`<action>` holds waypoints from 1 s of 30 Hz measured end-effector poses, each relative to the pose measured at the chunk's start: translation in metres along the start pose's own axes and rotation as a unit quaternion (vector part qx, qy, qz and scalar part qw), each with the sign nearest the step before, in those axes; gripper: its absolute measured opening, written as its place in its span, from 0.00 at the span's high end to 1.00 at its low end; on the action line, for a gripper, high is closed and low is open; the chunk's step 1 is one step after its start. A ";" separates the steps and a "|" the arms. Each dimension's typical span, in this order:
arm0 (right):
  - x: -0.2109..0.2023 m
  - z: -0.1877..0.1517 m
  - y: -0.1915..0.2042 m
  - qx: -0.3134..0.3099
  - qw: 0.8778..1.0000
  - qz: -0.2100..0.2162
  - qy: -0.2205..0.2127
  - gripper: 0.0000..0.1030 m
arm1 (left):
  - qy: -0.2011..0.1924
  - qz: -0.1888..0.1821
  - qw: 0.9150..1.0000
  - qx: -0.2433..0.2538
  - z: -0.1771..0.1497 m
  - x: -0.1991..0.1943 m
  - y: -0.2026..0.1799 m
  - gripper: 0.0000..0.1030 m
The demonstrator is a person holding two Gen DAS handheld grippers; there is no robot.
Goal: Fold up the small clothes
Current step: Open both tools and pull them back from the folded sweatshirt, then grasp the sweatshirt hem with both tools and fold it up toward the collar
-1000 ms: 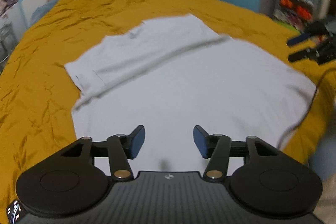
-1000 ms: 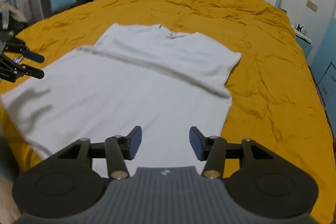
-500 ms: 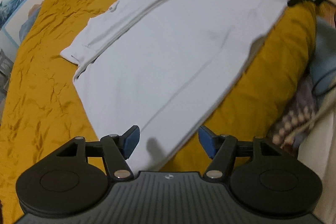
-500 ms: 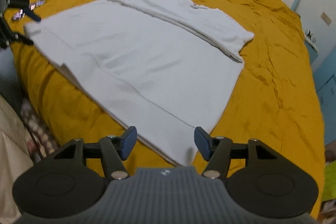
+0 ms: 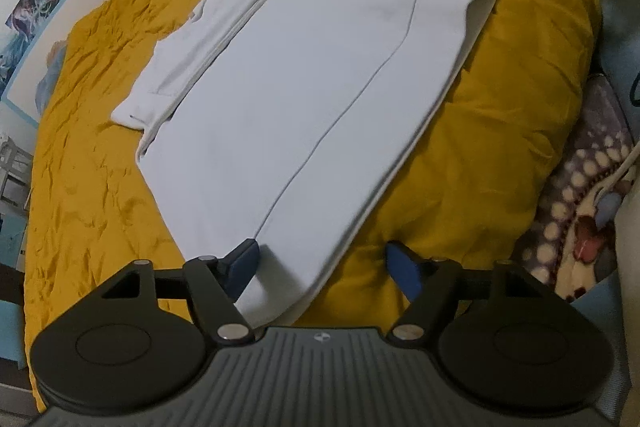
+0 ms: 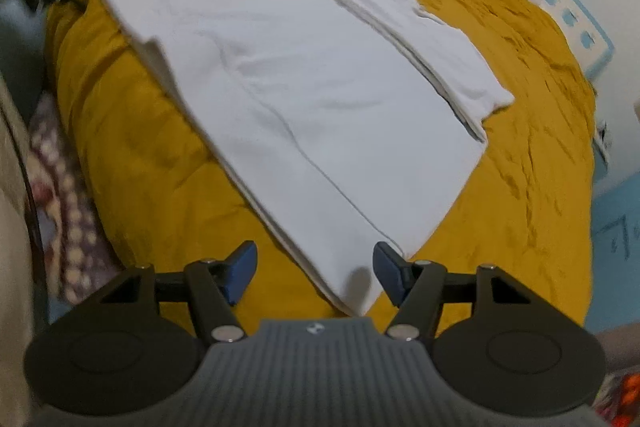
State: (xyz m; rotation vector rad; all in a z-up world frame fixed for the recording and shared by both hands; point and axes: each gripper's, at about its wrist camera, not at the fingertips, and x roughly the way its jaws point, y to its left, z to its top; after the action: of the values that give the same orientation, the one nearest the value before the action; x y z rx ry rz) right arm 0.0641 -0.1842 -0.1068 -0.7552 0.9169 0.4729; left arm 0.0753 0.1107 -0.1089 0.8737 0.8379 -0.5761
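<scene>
The white shirt (image 5: 304,75) lies flat on the yellow bedspread (image 5: 96,163), part-folded. My left gripper (image 5: 322,263) and right gripper (image 6: 314,265) each hover over a near corner — jaws apart, just been opening, gripping nothing.

Support: a bed covered with a creased mustard-yellow quilt (image 5: 92,131), which rounds off and drops away at the near edge.
On it: one white cotton T-shirt (image 5: 304,75) lying flat across the near half of the quilt.
Shirt layout: the lower part is folded up over the body; the collar and a short sleeve show at the far side.
Shirt edges: one near corner reaches close to the quilt's edge.
Quilt elsewhere: bare wrinkled yellow fabric on both sides and beyond.
</scene>
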 end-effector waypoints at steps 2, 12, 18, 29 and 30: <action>0.003 0.000 0.003 -0.030 1.000 -0.004 0.006 0.39 | -0.007 0.001 1.000 -0.002 0.002 -0.004 0.002 0.21; 0.014 -0.003 -0.001 -0.075 0.997 -0.019 0.021 0.40 | 0.002 0.034 0.999 0.009 0.001 -0.007 0.016 0.21; 0.020 -0.004 0.000 -0.076 0.997 -0.031 0.012 0.47 | -0.014 0.048 0.999 0.011 0.008 -0.002 0.018 0.40; 0.012 -0.008 0.011 -0.155 0.987 -0.035 0.004 1.00 | -0.057 0.012 0.997 -0.060 0.012 -0.020 0.039 0.91; 0.008 -0.007 0.010 -0.160 0.986 -0.035 0.000 1.00 | -0.061 0.018 0.996 -0.068 0.015 -0.022 0.042 0.91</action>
State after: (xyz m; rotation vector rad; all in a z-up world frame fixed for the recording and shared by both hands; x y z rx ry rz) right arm 0.0577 -0.1825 -0.1200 -1.0763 0.8207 0.5654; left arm 0.0996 0.1221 -0.0676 0.7205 0.7397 -0.5287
